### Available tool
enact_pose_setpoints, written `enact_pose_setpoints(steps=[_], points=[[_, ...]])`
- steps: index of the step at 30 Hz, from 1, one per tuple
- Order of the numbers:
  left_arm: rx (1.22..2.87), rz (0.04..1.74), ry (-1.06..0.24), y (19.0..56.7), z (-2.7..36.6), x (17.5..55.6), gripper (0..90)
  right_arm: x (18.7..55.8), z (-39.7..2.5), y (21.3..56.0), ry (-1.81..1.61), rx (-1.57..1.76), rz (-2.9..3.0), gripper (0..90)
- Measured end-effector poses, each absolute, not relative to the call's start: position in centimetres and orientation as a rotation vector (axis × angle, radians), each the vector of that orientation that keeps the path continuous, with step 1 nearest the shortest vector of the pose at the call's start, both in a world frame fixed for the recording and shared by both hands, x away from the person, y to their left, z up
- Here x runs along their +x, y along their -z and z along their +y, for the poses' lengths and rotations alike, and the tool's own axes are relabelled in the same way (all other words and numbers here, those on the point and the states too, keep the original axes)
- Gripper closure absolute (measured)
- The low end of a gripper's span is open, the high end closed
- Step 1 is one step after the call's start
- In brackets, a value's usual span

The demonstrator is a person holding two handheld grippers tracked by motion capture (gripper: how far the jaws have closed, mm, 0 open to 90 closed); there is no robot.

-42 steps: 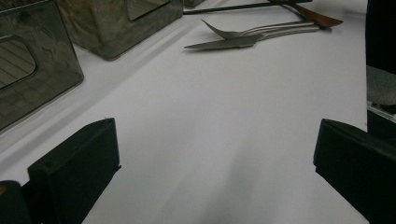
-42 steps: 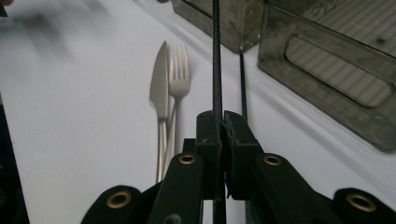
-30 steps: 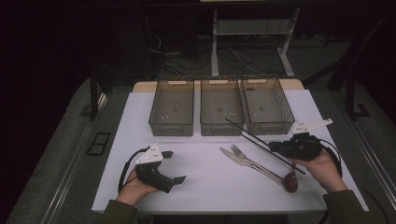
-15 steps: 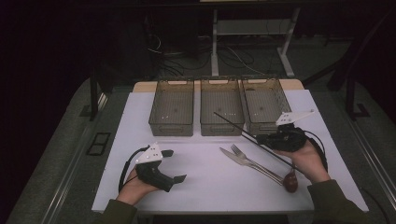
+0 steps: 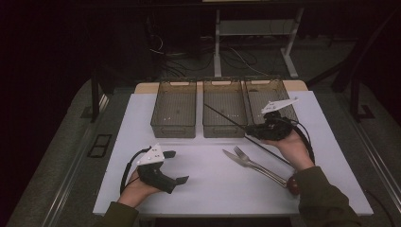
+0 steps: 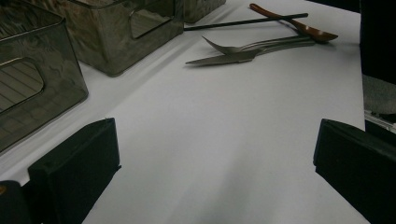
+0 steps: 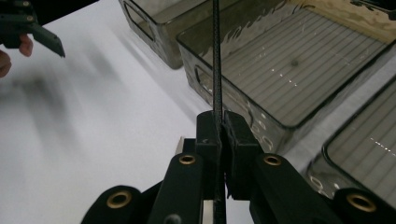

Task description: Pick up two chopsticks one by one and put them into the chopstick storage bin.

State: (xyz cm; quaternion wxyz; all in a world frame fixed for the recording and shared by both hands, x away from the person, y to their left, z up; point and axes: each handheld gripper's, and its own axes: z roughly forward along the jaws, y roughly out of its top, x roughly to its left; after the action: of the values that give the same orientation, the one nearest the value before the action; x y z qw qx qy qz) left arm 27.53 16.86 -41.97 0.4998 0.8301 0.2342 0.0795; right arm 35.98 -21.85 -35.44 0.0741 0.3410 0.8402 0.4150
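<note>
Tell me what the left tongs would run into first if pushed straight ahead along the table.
Bare table lies ahead of the open left tongs; the knife and fork look like the first things met, though depth is unclear.

White table [image 5: 213, 184] — bins [image 5: 174, 109], fork [image 5: 253, 161], knife [image 5: 236, 158].

Dim room, lit tabletop, soft pictures.
From the high view I see the white tabletop [image 5: 213, 184] as the one bright area, with the floor and background nearly black and grainy. In my right gripper view the left side smears with motion blur, while the black chopstick [image 7: 216, 56] stays sharp. Small glints dot the tinted bins [image 7: 299, 65]. My left gripper view shows soft shadows beside the bins.
</note>
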Motion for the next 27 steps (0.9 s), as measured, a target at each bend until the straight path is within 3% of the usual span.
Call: enact_pose_setpoints(steps=[27], points=[[1.988, 0.568, -0.187, 41.8, 16.7, 27.4, 0.0, 41.1, -13.5, 33.7, -1.202, 1.075, 2.522, 84.3]])
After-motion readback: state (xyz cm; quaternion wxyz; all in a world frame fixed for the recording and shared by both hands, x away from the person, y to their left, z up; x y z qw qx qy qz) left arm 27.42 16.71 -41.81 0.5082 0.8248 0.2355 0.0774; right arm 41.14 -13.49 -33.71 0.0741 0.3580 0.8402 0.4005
